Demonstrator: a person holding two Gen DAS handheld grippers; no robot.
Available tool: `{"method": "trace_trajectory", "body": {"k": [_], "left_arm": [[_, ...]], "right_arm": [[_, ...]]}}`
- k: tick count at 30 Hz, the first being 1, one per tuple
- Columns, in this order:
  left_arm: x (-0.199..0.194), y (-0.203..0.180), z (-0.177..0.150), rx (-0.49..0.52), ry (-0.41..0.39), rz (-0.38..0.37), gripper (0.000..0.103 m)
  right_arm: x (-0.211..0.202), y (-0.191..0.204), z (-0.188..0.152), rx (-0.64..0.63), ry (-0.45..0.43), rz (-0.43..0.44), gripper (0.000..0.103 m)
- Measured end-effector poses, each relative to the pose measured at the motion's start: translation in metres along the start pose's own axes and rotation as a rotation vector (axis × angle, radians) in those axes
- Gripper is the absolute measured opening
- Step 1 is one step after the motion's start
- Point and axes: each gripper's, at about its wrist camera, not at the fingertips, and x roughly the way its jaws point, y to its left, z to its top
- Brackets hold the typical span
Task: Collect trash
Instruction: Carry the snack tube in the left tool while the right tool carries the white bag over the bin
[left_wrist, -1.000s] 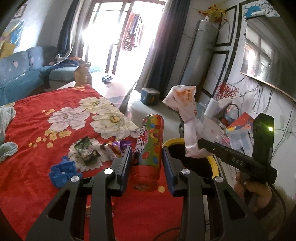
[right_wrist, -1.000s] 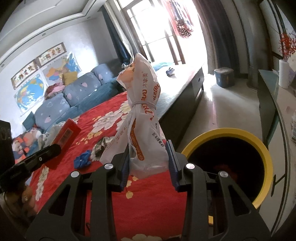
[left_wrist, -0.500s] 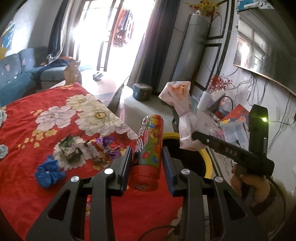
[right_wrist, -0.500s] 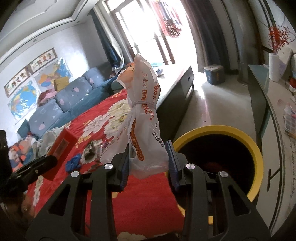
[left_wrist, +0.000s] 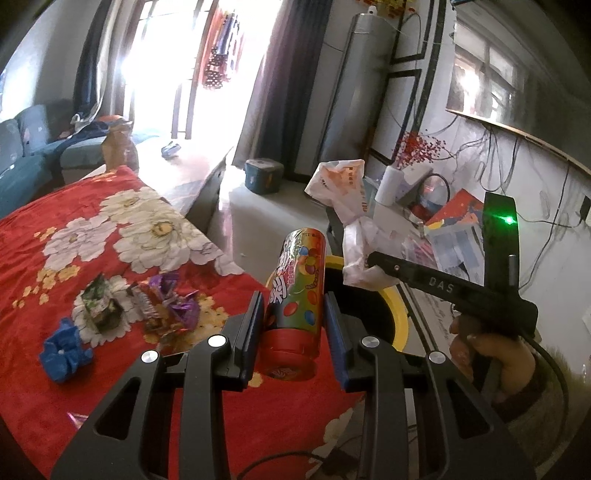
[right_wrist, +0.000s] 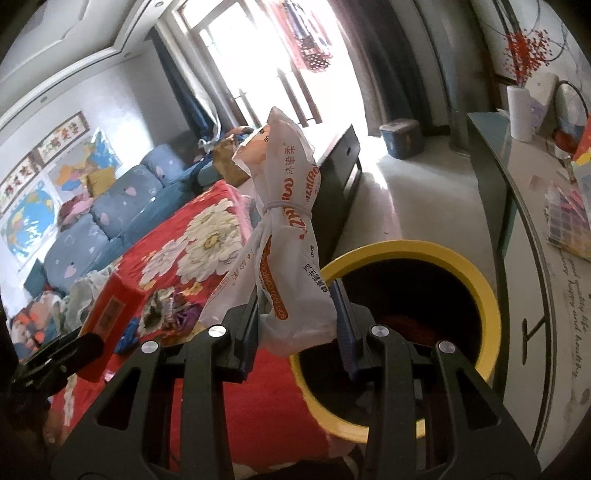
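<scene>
You're at the dump step right now. Your right gripper (right_wrist: 298, 318) is pinching the bottom of a tied white plastic bag (right_wrist: 286, 236), and from the right wrist view it hangs just at the near rim of the yellow-rimmed trash bin (right_wrist: 484, 295), not clearly over the opening yet. Your left gripper (left_wrist: 293, 326) is clamped on a candy tube (left_wrist: 297, 291) with a red cap, held up off the red floral blanket (left_wrist: 55, 236) and just short of the same bin.

Next move, I'd say: slide the right one a bit further over the dark opening before you let the fingers spread, since the bag is floppy and could catch on the rim or flop back onto the blanket. Then bring the tube over and drop it too.

Plenty left after that: a blue crumpled scrap (left_wrist: 62, 349), a green wrapper (left_wrist: 101, 306) and purple candy wrappers (left_wrist: 177, 302) are sitting on the blanket.
</scene>
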Motion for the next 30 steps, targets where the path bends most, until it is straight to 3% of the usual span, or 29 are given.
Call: {"method": "trace_trajectory", "body": {"k": [30], "left_arm": [[0.067,-0.034,-0.005,0.057,0.094,-0.060,0.031]], "right_arm": [[0.012,-0.062,-0.008,0.092,0.056,-0.120,0.030]]}}
